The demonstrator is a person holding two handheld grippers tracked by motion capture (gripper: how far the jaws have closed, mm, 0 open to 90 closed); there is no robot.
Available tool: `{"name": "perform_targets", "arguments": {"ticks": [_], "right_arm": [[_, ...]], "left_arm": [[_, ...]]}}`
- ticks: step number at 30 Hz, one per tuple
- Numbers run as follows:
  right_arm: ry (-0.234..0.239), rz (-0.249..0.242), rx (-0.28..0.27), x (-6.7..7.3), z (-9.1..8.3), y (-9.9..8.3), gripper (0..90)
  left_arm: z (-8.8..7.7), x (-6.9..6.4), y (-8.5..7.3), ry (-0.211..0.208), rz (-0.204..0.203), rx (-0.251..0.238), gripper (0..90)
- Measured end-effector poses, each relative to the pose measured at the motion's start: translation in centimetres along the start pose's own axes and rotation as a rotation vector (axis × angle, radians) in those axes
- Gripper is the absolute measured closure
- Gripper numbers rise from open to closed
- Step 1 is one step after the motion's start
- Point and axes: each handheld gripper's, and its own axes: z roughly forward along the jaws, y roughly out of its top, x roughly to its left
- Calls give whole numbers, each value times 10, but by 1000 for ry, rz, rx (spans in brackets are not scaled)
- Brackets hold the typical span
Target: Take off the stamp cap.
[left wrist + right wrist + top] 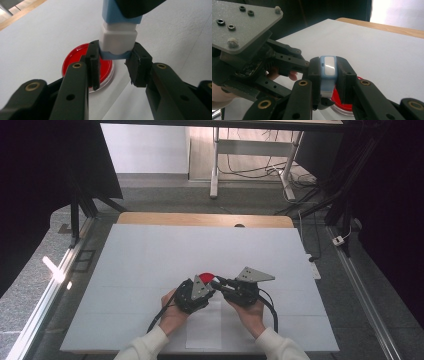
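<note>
- Hovering just above a red dish (75, 65), a small blue-and-white block (118, 41) is held between the two grippers near the front middle of the white table sheet (150, 265).
- In the left gripper view, the block's lower end, where a white section meets a blue band, is clamped by the jaws of the left gripper (112, 66), one pad pressed against each side.
- In the right gripper view, the block's blue upper part, with its glossy white inset, is clenched by the right gripper (329, 75), pads flat against both flanks.
- The red dish is seen lying flat on the sheet, directly below and behind the block; its clear rim is visible around the red inside, and part of it is hidden by the jaws.
- From the high view, the left gripper (209, 285) and the right gripper (216, 283) are seen meeting tip to tip over the dish (205, 276), each carried in a hand with a white sleeve.
- A grey three-cornered plate (255, 275) is carried on top of the right gripper.
- Beyond the sheet, a wooden table edge (200, 219) is seen.
</note>
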Motion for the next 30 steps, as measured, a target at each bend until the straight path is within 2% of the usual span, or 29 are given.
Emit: {"name": "perform_targets", "arguments": {"ticks": [13, 24, 30], "right_arm": [[0, -2, 14, -1, 1, 0, 756], [-6, 0, 7, 0, 0, -1, 756], [-4, -1, 19, 0, 0, -1, 756]], "left_arm": [[1, 0, -1, -6, 14, 13, 652], [1, 0, -2, -10, -6, -1, 651], [2, -2, -2, 4, 23, 13, 653]]}}
